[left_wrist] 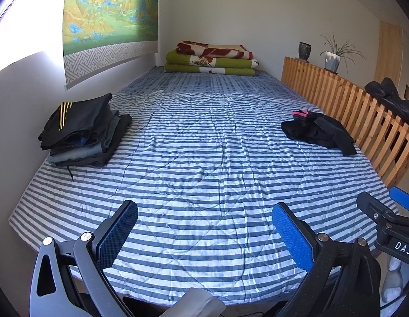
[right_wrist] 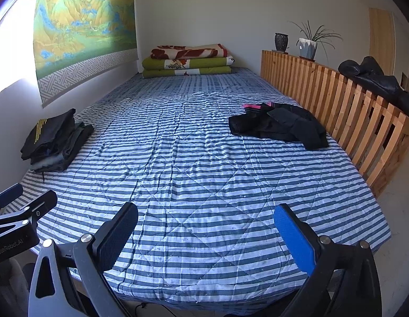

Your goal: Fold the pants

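Crumpled black pants (left_wrist: 319,132) (right_wrist: 281,125) with a pink waistband lie on the right side of the striped bed, close to the wooden rail. A neat stack of folded dark clothes (left_wrist: 81,132) (right_wrist: 55,142) sits on the left side by the wall. My left gripper (left_wrist: 204,233) hangs open over the bed's near edge, nothing between its blue pads. My right gripper (right_wrist: 205,235) is open too, above the near edge and empty. Each gripper shows at the edge of the other's view. Both are well short of the pants.
The blue-and-white striped quilt (left_wrist: 204,163) covers the bed. Folded blankets (left_wrist: 211,59) are piled at the far end. A slatted wooden rail (right_wrist: 344,105) runs along the right, with two pots (right_wrist: 307,46) and a black bag (right_wrist: 376,82) on it. A wall scroll (right_wrist: 83,31) hangs on the left.
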`<state>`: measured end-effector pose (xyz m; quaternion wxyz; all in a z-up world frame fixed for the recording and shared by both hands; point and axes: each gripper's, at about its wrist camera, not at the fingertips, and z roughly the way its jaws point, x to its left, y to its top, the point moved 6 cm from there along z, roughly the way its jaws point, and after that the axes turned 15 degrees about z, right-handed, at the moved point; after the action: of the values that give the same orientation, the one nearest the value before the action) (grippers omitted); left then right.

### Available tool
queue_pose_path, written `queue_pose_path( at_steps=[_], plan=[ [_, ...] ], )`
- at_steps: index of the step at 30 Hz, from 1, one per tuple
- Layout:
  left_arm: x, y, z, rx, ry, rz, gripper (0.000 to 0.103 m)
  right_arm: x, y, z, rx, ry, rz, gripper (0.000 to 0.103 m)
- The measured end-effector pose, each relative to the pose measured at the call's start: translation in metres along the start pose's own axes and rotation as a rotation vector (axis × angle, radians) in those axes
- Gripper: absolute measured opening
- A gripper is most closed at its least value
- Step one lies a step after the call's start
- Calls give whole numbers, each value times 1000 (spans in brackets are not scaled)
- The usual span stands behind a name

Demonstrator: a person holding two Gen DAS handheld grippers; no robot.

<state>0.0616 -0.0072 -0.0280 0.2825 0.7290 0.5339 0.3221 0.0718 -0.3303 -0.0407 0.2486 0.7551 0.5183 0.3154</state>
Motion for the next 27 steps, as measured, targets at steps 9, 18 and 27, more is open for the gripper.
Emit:
queue_pose_path(
  at_steps=[9, 18, 27],
  plan=[
    [13, -4, 10, -15, -45, -16, 103, -21, -2, 24, 84, -37, 151, 102],
    [19, 9, 11, -45, -71, -14, 103, -21, 6, 20, 55, -106, 165, 102],
    [15, 13, 13, -44, -66, -23, 103, -22, 7, 20, 65, -87, 174, 102]
  ],
)
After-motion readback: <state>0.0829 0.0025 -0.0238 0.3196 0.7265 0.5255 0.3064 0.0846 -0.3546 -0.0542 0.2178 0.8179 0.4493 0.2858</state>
